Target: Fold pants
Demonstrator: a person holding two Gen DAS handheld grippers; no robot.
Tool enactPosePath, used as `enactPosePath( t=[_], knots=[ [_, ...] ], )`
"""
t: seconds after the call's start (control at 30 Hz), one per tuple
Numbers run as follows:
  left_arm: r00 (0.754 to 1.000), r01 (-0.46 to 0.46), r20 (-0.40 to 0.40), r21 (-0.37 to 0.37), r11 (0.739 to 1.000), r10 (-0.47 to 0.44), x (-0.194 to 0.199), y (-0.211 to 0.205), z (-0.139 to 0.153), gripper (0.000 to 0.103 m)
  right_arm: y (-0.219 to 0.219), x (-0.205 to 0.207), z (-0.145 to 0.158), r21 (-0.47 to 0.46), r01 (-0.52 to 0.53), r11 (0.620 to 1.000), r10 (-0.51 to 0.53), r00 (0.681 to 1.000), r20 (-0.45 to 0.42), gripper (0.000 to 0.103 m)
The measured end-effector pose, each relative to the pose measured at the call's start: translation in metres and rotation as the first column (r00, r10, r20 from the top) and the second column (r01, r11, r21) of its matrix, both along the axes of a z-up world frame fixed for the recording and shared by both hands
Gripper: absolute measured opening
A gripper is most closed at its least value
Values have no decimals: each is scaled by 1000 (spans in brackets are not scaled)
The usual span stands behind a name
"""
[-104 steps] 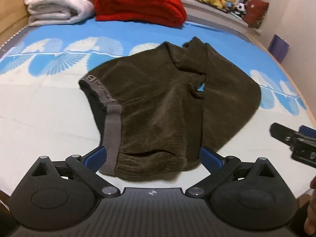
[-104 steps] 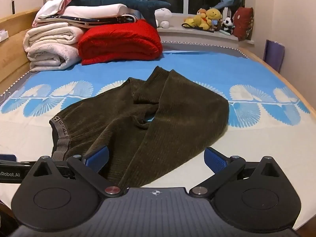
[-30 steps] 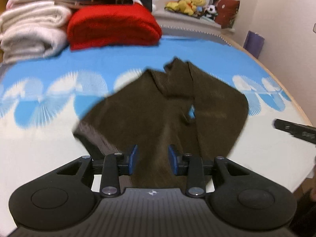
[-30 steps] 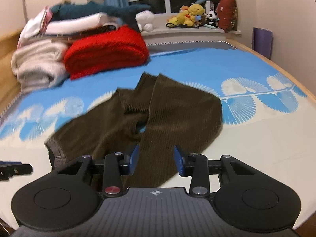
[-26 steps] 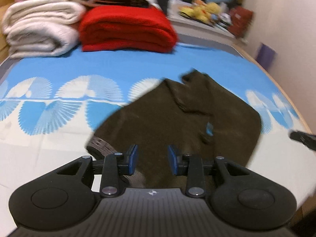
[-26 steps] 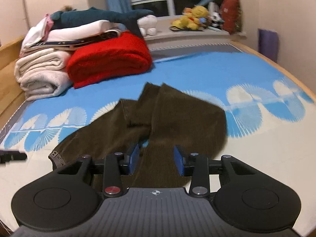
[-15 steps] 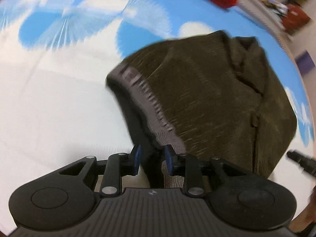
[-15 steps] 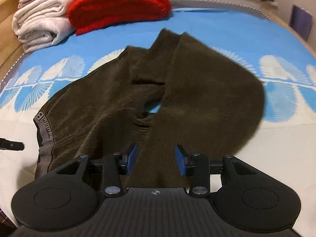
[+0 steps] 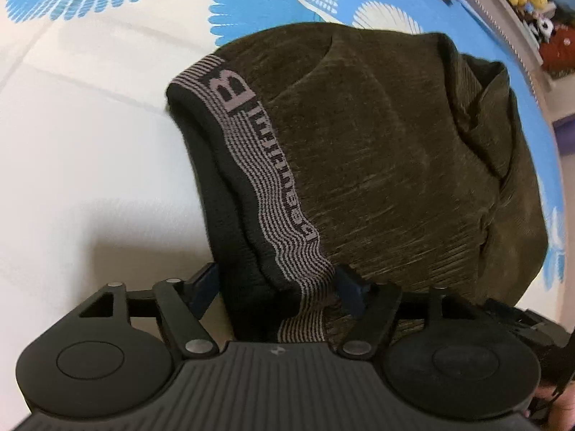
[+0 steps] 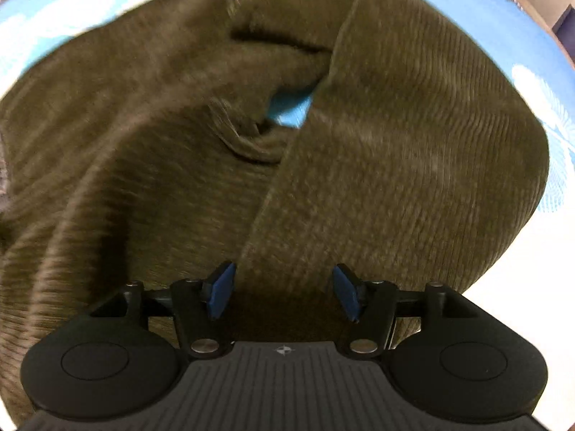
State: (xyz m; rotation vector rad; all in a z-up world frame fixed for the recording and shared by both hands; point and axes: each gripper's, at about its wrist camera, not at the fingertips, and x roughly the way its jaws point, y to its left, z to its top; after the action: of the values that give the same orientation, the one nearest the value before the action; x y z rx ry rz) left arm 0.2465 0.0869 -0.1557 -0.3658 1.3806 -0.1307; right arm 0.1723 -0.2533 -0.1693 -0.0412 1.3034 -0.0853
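Left gripper (image 9: 278,283) jaws just spreading, straddling striped waistband (image 9: 258,176) of brown corduroy pants (image 9: 395,151), lower centre. Right gripper (image 10: 282,292) likewise spreading over pant leg (image 10: 377,165).

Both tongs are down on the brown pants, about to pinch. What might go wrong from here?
The left tongs straddle the bunched waistband and have just been opening; closing may catch only one layer. The right tongs, also opening, sit over an overlapped leg of the pants, so lifting may drag the crumpled folds along.
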Motion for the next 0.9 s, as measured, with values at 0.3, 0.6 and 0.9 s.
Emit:
enactPosePath(
  t=[0.3,0.6,0.9],
  knots=[
    [990,98,92,97,990,-107,-9,-13,9,37,-15,-24,23,93,-22,995,16,997,71,7],
    [913,59,376,261,964,-158,-39,0,71,0,-53,-64,91,220,-2,975,-61,959,278,7],
    [937,-155,310,-46,987,162,-53,73,77,2,-63,-103,104,206,-135,969,67,949,307,7]
  ],
)
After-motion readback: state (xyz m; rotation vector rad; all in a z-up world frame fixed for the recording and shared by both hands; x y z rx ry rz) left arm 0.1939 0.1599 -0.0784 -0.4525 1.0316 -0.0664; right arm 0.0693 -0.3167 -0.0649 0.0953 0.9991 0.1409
